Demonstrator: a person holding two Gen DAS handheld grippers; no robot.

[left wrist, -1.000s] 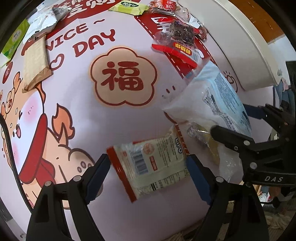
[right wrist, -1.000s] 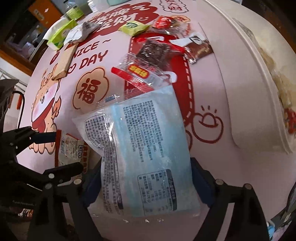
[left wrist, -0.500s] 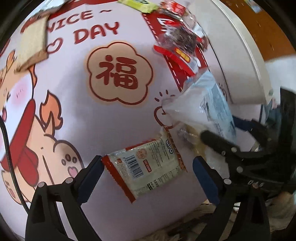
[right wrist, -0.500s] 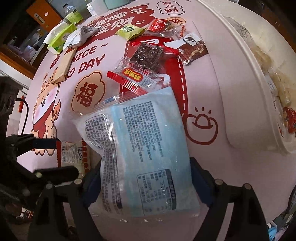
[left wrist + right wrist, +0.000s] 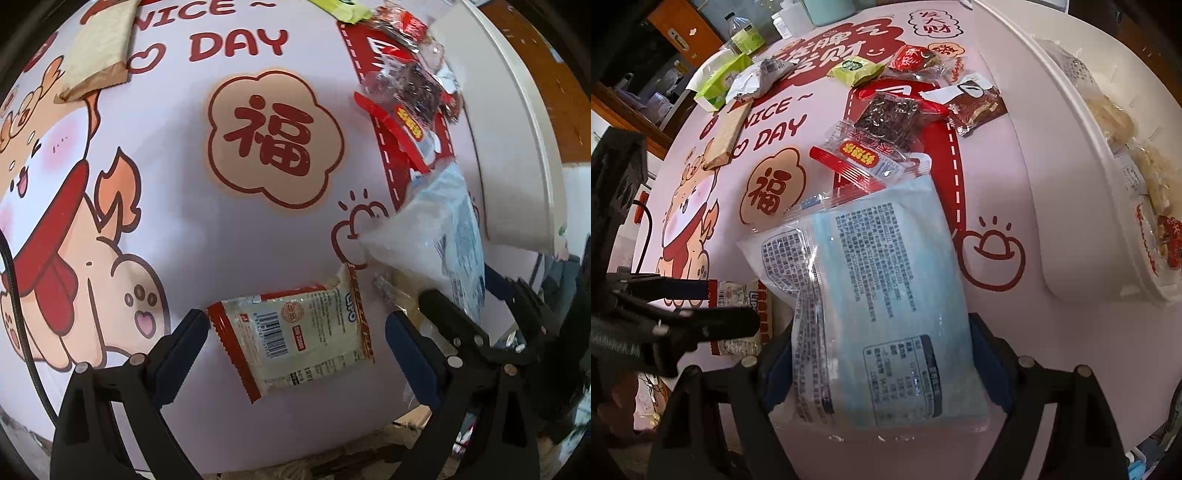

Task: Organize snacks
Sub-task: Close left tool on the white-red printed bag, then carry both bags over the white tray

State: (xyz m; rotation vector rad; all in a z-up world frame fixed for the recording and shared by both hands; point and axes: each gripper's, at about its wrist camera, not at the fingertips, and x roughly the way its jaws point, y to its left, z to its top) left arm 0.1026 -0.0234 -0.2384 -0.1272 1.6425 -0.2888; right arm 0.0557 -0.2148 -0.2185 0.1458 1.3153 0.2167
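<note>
Currently we hold the left gripper with fingers apart around the Lipo biscuit packet; the right gripper fingers clamp the face-mask pack above the tabletop.

A small white biscuit packet with red crimped ends is lying flat, barcode up, at six o'clock on the tablecloth. A big clear bag of pale-blue printed packs is sitting at its three o'clock, partly raised.

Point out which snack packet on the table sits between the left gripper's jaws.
The white packet with red edges and a barcode, lying flat between the open jaws of the left gripper. The other snacks lie farther up the table; the blue-and-clear pack is between the right gripper's jaws.
</note>
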